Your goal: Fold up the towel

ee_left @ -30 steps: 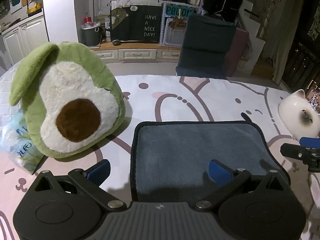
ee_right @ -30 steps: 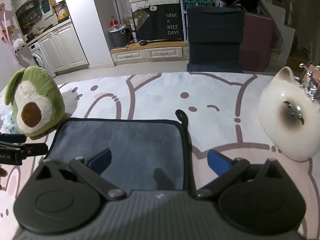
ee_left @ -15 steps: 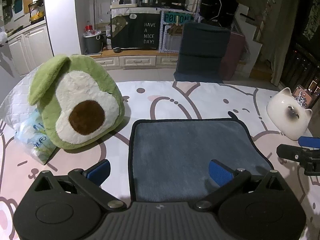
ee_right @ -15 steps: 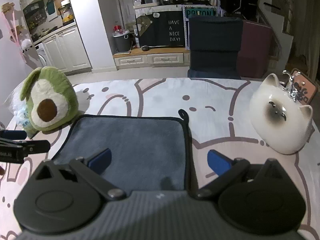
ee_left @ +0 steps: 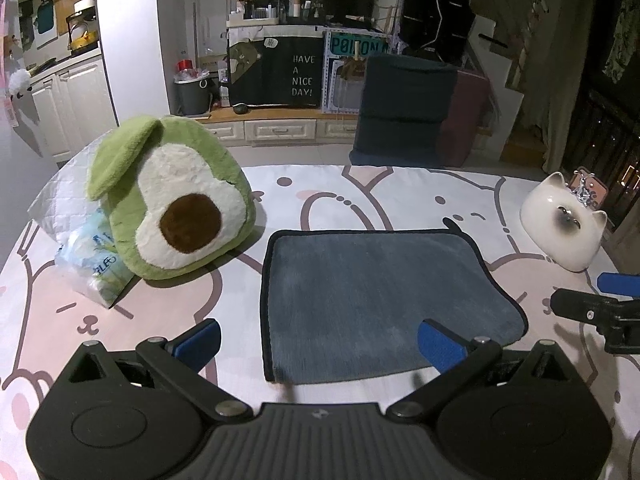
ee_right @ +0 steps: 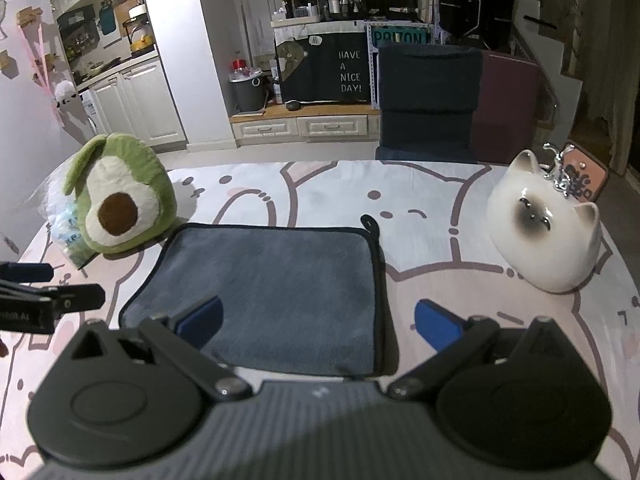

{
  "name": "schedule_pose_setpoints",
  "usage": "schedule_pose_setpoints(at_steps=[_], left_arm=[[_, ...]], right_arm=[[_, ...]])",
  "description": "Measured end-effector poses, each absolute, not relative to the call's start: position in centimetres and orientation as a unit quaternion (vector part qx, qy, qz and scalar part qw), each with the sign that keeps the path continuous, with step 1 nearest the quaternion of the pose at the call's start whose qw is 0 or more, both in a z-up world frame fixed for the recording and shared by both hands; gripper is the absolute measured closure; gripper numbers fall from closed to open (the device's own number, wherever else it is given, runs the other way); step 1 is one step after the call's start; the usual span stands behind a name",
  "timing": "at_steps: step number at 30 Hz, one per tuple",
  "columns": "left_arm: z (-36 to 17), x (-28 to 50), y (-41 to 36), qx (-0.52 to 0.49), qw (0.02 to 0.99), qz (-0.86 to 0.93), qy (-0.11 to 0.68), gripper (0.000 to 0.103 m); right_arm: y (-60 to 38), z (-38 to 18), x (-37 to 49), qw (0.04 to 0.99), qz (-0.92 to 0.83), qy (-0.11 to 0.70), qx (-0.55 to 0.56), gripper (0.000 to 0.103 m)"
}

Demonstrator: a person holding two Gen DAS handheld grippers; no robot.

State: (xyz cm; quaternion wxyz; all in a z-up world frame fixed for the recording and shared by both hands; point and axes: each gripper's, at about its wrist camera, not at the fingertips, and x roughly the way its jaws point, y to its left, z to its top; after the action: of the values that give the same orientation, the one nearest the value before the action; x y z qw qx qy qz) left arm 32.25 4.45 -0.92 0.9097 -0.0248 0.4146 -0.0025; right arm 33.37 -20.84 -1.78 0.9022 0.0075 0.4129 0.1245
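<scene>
The right gripper (ee_right: 318, 322) is hovering with its jaws spread wide over the near edge of the grey towel (ee_right: 276, 280), which is lying flat on the cartoon tablecloth (ee_right: 440, 216) (its hanging loop at the far right corner). The left gripper (ee_right: 60, 286) is poking in at the left. An avocado plush (ee_right: 116, 204) is sitting far left, a ceramic cat (ee_right: 544, 236) far right.

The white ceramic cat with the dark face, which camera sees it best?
The right wrist view. There the white ceramic cat stands large and whole, with both ears and its dark face clear, to the right of the grey towel. In the left wrist view the cat sits small near the right edge, bent by the fisheye.
</scene>
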Motion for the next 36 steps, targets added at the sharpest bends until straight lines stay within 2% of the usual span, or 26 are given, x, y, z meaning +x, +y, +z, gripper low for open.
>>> schedule_pose_setpoints(at_steps=[36], left_arm=[[3.8, 20.3, 2.4, 0.006, 0.926, 0.001, 0.376, 0.0]], right_arm=[[-22.2, 2.3, 21.7, 0.919, 0.119, 0.376, 0.002, 0.0]])
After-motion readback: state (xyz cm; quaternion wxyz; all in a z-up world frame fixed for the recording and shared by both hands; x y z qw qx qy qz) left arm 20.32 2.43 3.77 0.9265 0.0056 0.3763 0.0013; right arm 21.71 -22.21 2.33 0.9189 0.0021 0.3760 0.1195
